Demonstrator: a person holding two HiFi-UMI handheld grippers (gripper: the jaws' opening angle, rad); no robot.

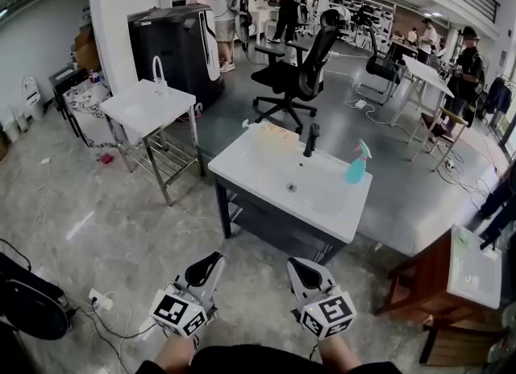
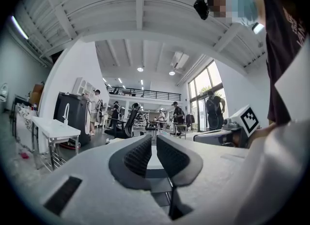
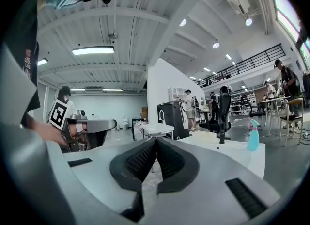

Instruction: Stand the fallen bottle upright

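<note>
Both grippers idle. The left gripper (image 1: 203, 268) has its jaws closed pad to pad with nothing between them, and the right gripper (image 1: 305, 272) is the same: closed and empty. Both are held low by the body, well apart from the sink (image 1: 266, 163).

The only bottle I can find is 1 blue spray bottle (image 1: 357, 164) on the sink's right side, right of the tap (image 1: 311, 139). It's small in both views, but in the right gripper view it looks upright (image 3: 252, 136), not fallen. Confirm that up close before touching it.

Step in hand, as I read it, is the approach:
- Walk in and square up to the sink's right side.
- Use the right gripper, since it's on the nearer side.
- Open the jaws before reaching in.
- Grip the body, not the trigger head.
- Keep clear of the tap.
- Set it flat on the rim, not on the basin slope.
</note>
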